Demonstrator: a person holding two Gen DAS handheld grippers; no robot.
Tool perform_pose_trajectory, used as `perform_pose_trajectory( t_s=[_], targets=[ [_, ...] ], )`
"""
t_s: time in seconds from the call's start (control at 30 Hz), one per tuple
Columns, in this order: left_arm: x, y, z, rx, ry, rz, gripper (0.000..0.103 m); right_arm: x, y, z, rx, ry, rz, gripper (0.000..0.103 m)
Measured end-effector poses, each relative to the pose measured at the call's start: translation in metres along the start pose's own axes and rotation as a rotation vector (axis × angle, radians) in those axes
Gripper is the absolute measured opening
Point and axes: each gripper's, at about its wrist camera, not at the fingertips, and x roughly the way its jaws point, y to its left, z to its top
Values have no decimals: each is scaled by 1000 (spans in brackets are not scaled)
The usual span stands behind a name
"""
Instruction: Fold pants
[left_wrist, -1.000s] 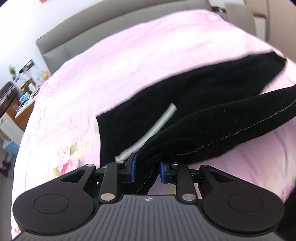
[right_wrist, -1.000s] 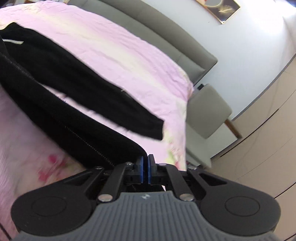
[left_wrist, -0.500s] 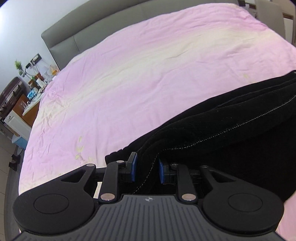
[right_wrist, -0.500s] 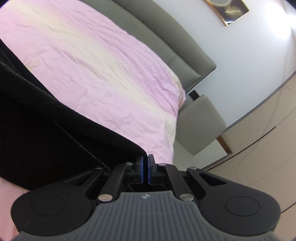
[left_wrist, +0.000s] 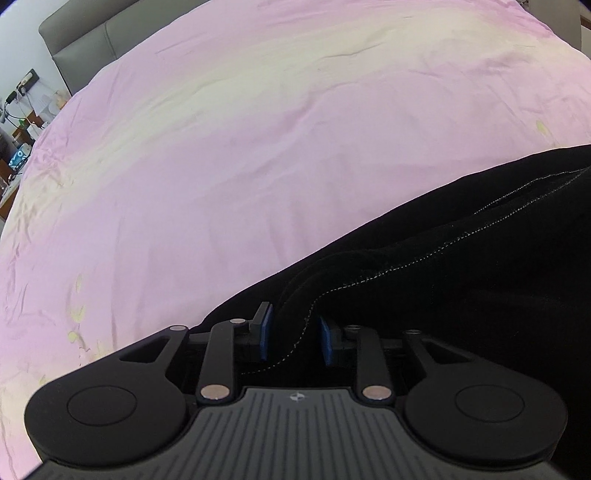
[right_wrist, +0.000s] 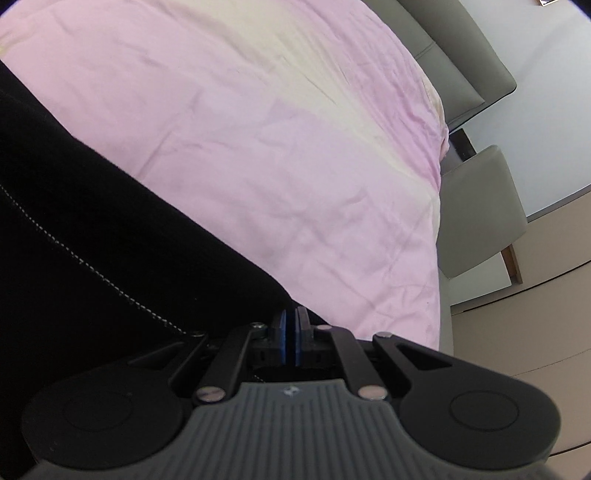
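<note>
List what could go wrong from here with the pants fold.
1. The left gripper pinches a thick bunched fold of the black pants; layers may slip out unevenly.
2. The right gripper holds only a thin edge; it could pull free.
3. Dragging could wrinkle the pink bedsheet.

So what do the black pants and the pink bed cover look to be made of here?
The pants look like a thick, matte, slightly fuzzy knit, maybe fleece or velour: deep black with no sheen, soft rounded folds, and a pale contrast stitch line. The left claw is pinching a bunched edge. The bed cover looks like thin, smooth woven cotton or a blend: fine sharp creases and a faint sheen. Neither fibre can be told for sure.
</note>
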Motion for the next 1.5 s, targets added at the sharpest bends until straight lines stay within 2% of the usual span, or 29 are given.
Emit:
perform_pose_trajectory(
  t_s=[0.13,0.17,0.2,0.27,0.3,0.33,0.4,0.47,0.57,0.7,0.83,0.9,1.03,1.17,1.37,1.5],
  targets=[
    [-12,17,-2,-63,0,-45,37,0,-1,3,47,19,-9,1],
    [-18,22,-3,-79,-4,-57,37,-4,-2,5,46,16,-17,12],
    [-23,26,-5,-95,-7,-68,37,-11,-3,6,43,11,-30,34],
    [-34,34,-6,-131,-15,-90,39,-30,-8,8,52,-25,-32,46],
    [-42,37,-8,-151,-30,-96,44,-39,-8,10,56,-44,-26,46],
    [-52,44,-9,-191,-73,-81,57,-50,-8,12,63,-57,-22,46],
    [-72,61,-11,-286,-136,-49,71,-76,-3,19,82,-99,25,46],
    [-90,76,-14,-345,-153,-75,71,-101,8,26,100,-143,109,46],
    [-110,81,-27,-310,-151,-63,71,-132,34,38,126,-187,284,46],
    [-116,71,-42,-255,-113,-22,74,-159,85,59,135,-206,498,44],
    [-102,78,-57,-265,-68,-6,76,-173,132,88,148,-236,637,39],
    [-95,84,-66,-275,-53,-27,76,-175,153,105,155,-250,676,31],
    [-75,93,-77,-303,-68,-19,69,-162,182,138,213,-240,700,25],
    [-51,104,-75,-370,-106,-64,64,-135,197,170,306,-211,677,24],
    [-15,113,-68,-462,-86,-92,64,-108,215,203,332,-186,634,23],
    [-16,114,-66,-485,-72,-76,66,-99,213,214,402,-152,630,23]
  ],
)
